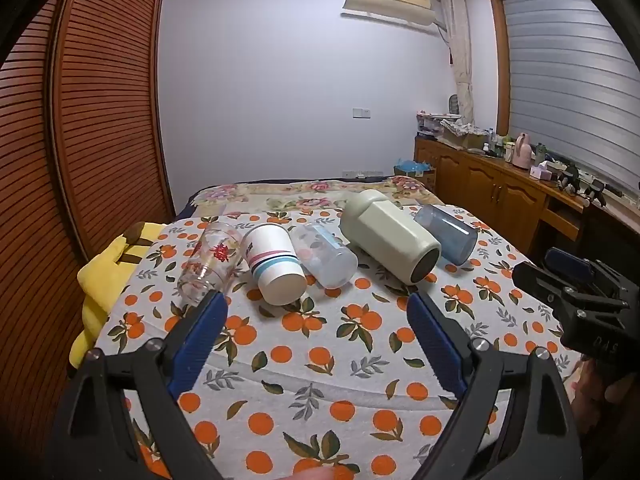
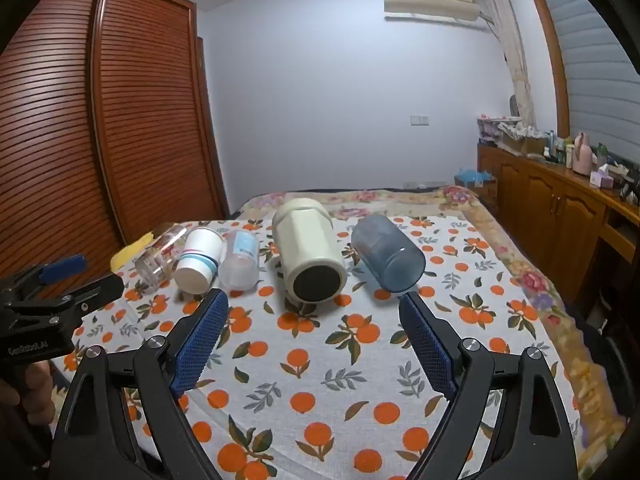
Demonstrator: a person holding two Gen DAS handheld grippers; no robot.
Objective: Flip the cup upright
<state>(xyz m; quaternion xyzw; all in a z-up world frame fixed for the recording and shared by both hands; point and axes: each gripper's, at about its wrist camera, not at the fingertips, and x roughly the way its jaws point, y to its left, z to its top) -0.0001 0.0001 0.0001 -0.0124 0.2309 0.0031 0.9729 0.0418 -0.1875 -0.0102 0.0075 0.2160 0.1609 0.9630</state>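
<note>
On the bed, over an orange-print cloth (image 2: 320, 360), five cups lay on their sides in a row, none yet upright; from left to right they were a clear glass (image 1: 208, 262) with red flowers, a white striped cup (image 1: 274, 264), a frosted plastic cup (image 1: 324, 256), a big cream cup (image 2: 310, 250) with a dark base, and a blue cup (image 2: 388, 254); the left tongs (image 1: 316, 312) hung wide open and empty near the glass and the white cup, and the right tongs (image 2: 314, 312) hung likewise open and empty, facing the cream and blue cups; neither touched anything.

Rolling seemed the main risk; the cups were round and the bedding soft, so a nudge from one finger before the other closed could have sent a cup rolling off line; the three on the left lay touching or nearly so, and a finger pushed between them would likely have shoved a neighbour; the glass lay close to the left edge, beside a yellow plush toy (image 1: 108, 264), and might have slid off; a cup set upright on such yielding cloth could well have toppled again, the tall cream one most of all; the smooth glass might also have slipped in the pads.

A slatted wardrobe (image 2: 120, 120) stood to the left and a low cabinet (image 2: 560, 216) to the right, both well apart from the work.
</note>
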